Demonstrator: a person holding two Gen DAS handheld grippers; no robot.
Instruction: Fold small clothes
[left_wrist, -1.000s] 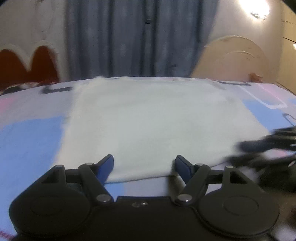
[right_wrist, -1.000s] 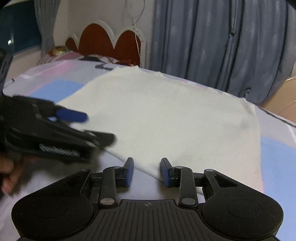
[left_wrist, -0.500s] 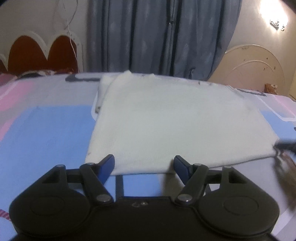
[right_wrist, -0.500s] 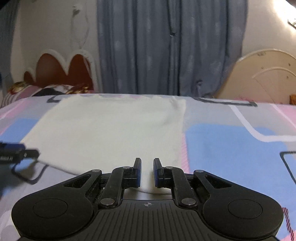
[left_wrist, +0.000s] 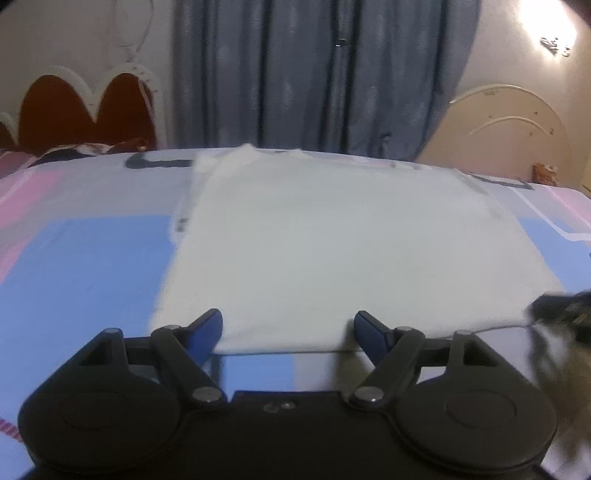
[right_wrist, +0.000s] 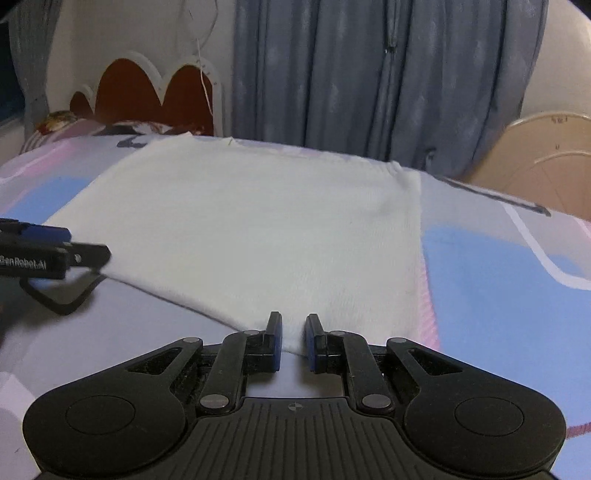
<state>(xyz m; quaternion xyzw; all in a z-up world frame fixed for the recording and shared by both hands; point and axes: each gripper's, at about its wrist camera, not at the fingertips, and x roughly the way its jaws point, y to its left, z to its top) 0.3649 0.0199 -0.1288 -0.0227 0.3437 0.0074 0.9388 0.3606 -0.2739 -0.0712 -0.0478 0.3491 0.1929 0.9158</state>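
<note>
The right gripper (right_wrist: 292, 341), its blue pads a narrow gap apart, straddled the near corner of the white knit garment (right_wrist: 258, 229) without clamping it, whereas half a second earlier they sat almost together. The left gripper (left_wrist: 288, 328) kept its jaws wide apart at the near hem, its aim barely changed. The garment lay flat from six toward twelve o'clock on the pastel patterned bedsheet (right_wrist: 498, 280) — a two-corner pick-up looked imminent.

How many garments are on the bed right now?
1. A single white garment lies flat on the bedsheet, its near edge just ahead of both grippers. More could be out of view.
</note>
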